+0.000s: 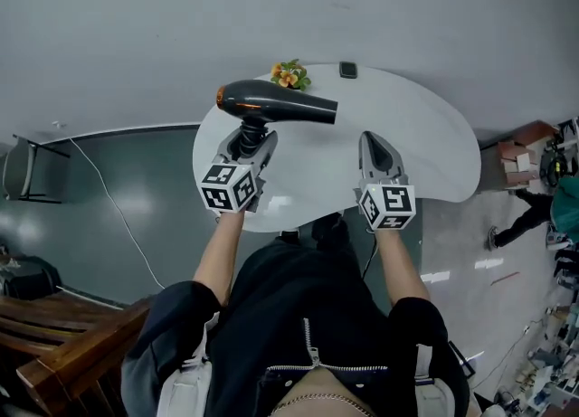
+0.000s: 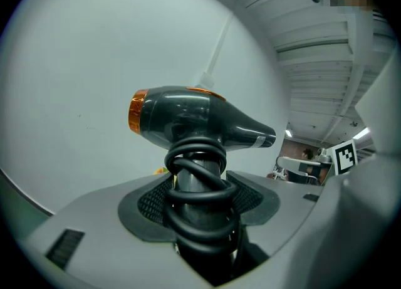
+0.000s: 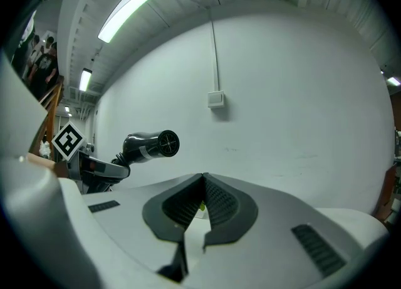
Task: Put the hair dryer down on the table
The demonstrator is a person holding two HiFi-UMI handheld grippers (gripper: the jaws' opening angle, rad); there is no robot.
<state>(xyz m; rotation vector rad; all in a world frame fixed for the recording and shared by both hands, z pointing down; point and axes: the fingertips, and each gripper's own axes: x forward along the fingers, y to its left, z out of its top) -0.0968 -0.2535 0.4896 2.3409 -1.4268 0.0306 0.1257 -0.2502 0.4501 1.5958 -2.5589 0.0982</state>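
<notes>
A black hair dryer with an orange rear end is held up above the round white table, its nozzle pointing right. My left gripper is shut on its handle, which has the black cord coiled round it. The dryer's body fills the middle of the left gripper view. My right gripper hangs over the table to the right, jaws closed together with nothing between them. From the right gripper view the hair dryer shows at the left, nozzle facing the camera.
A small bunch of orange flowers and a dark phone-like thing lie at the table's far edge. A wooden bench stands at the lower left, boxes at the right.
</notes>
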